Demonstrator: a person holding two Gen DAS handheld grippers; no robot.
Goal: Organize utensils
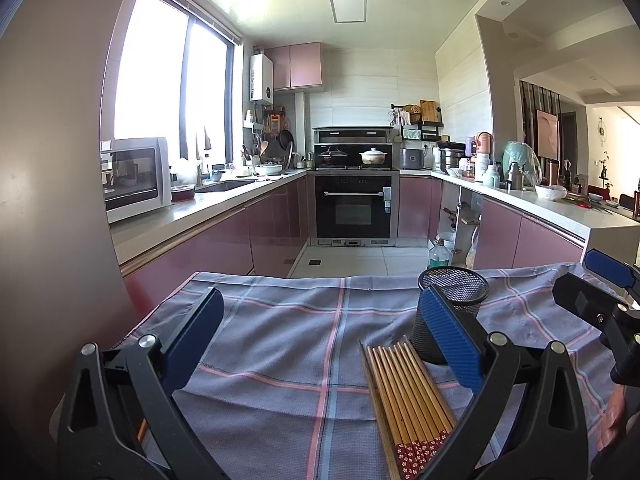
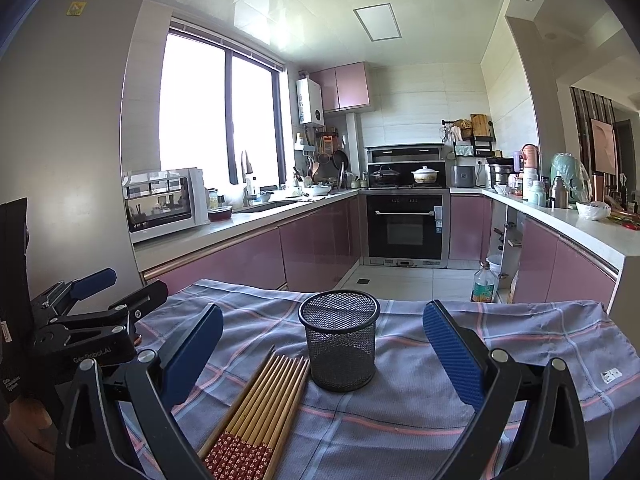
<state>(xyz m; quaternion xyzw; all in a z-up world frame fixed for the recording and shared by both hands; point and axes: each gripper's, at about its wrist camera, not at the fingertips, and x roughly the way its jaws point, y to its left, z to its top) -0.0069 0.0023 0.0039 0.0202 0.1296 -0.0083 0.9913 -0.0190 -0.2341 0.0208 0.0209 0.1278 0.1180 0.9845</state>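
Chopsticks (image 2: 260, 404) lie in a flat side-by-side row on the checked cloth (image 2: 420, 412), just left of the black mesh cup (image 2: 339, 346) w/ their tips touching or nearly touching its base; red patterned ends point toward the cameras. Going left to right relative to the cup: left gripper (image 1: 320, 344) hangs over the cloth well left of the cup, jaws spread wide, nothing between the blue pads; in its view the chopsticks sit just inside its right finger (image 1: 450, 338), which partly covers the cup (image 1: 454, 292). Cup stands upright on the cloth, empty as far as the mesh shows. Right gripper (image 2: 324, 356) is lined up w/ the cup roughly centred between its fingers, jaws also wide, pads not touching the cup or the sticks. Behind the cup: pink kitchen cabinets (image 2: 320, 236), black oven (image 2: 405, 226), a plastic bottle (image 2: 484, 282) on the floor to the right.
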